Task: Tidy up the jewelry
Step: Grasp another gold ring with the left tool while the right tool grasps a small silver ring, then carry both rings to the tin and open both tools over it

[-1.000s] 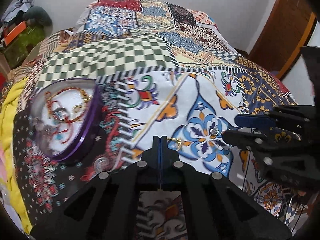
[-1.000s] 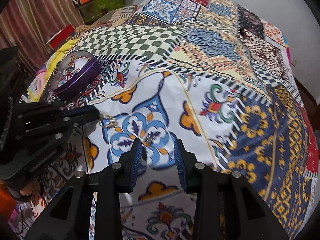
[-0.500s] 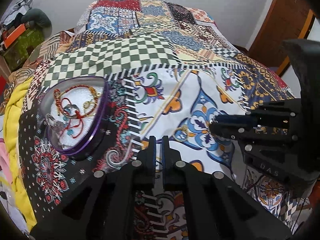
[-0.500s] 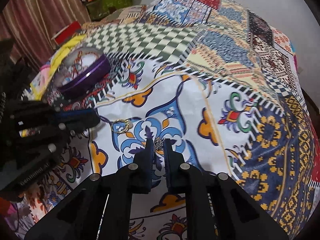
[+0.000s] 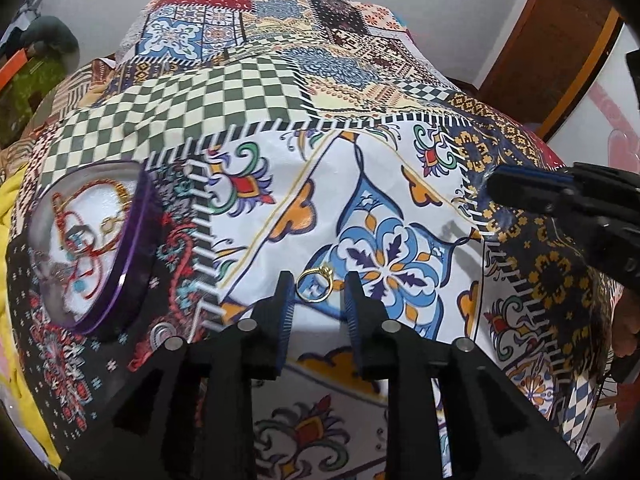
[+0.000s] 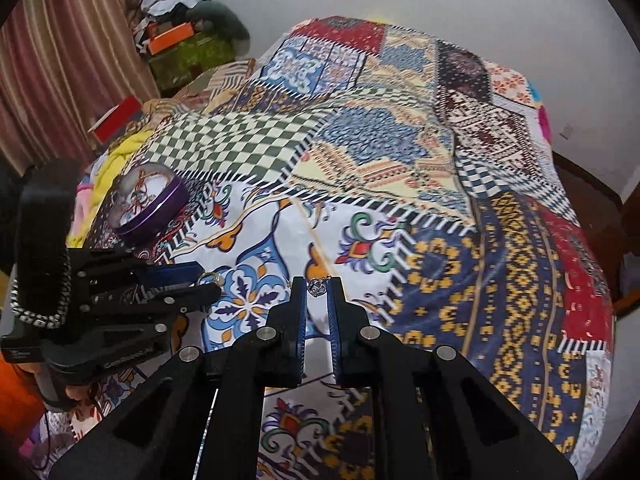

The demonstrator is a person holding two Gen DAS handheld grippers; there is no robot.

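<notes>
A gold ring [image 5: 316, 286] lies on the patterned bedspread [image 5: 280, 128], right between the tips of my open left gripper [image 5: 319, 292]. To its left stands a round purple tin [image 5: 138, 240] with red cords and other jewelry inside. My right gripper [image 6: 317, 290] is shut on a small silver ring [image 6: 317, 287] pinched at its fingertips, held above the cloth. In the right wrist view my left gripper [image 6: 208, 279] sits low at the left with the gold ring [image 6: 211, 278] at its tips, and the purple tin [image 6: 160, 216] is beyond it.
The quilted bedspread [image 6: 400, 140] covers the whole bed. A yellow cloth [image 5: 16, 216] lies past the tin at the left edge. Boxes and clutter [image 6: 176, 40] stand by a curtain at the far left. A wooden door frame [image 5: 560, 32] is at the right.
My left gripper has opened and come down around the gold ring. My right gripper has shut on the silver ring and drawn away to the right with it.
</notes>
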